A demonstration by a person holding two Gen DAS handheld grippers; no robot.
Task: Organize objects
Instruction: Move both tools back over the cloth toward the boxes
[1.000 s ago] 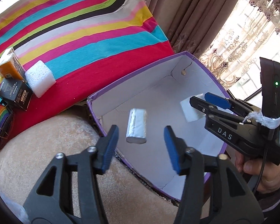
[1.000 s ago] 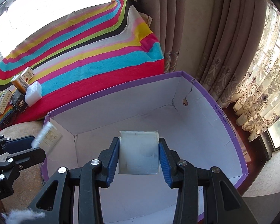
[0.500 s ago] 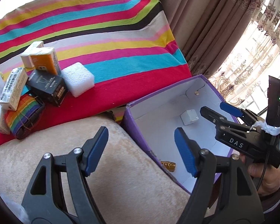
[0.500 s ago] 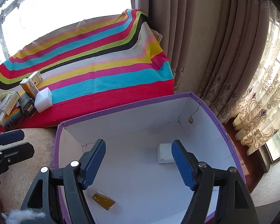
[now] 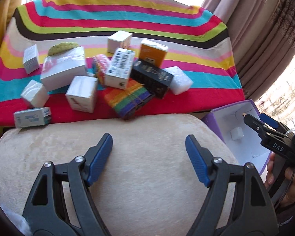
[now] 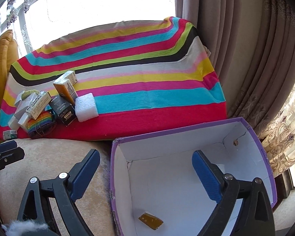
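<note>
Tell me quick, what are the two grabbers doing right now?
Left gripper: jaws opening, nothing between them.
Right gripper: jaws opening wide, nothing held.

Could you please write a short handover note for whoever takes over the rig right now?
Left gripper: empty, jaws opening, over the beige cushion, facing the pile.
Right gripper: empty, jaws opening, straddling the near-left wall of the purple box.
Done: a small white box and a gold packet lie inside the purple box.
Left: the pile on the striped blanket, including the foam block, black box, orange box and rainbow item.
</note>
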